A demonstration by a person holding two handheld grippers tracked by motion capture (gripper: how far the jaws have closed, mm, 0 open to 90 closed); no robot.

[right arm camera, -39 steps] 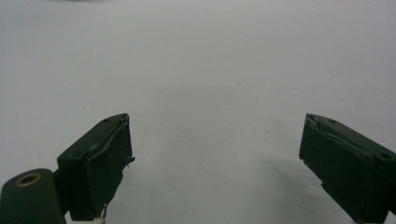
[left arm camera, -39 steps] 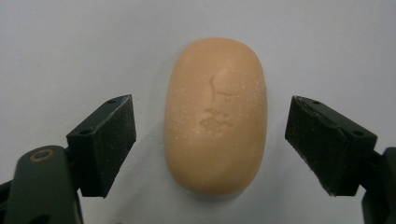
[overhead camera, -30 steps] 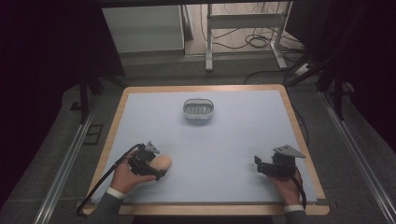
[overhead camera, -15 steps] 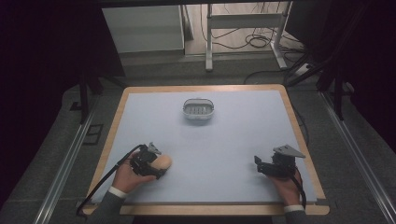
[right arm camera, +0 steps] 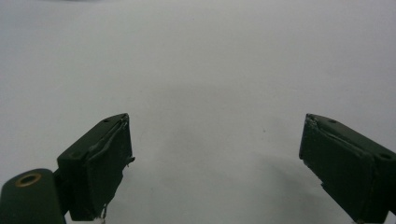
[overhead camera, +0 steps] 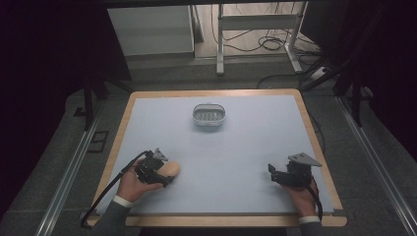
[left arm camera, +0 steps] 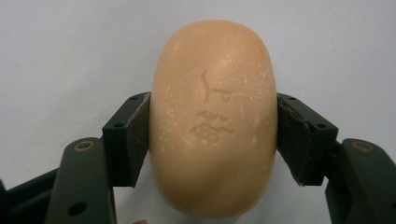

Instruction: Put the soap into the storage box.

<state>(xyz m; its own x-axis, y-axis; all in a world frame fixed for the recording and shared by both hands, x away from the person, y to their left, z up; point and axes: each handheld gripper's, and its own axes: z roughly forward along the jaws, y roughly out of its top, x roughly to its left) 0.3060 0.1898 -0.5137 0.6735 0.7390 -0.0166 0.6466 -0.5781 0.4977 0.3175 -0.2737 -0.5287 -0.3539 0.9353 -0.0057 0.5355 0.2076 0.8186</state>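
Left gripper [overhead camera: 164, 169] rests at the near left of the desk [overhead camera: 246, 147], clamped on a tan soap bar [overhead camera: 169, 169]; a grey dish [overhead camera: 209, 116] sits well apart, toward the far edge. Right gripper [overhead camera: 273, 173] rests near right. Left gripper view: both jaws press the soap's sides. Right gripper view: jaws stand wide apart over bare desk.

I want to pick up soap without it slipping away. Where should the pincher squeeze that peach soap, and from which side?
Squeeze the soap across its short width, on its two long flat sides near the middle, coming in level along its length from the person's side. The ends are rounded and would likely slip. The left gripper already has it this way, one pad on each side.
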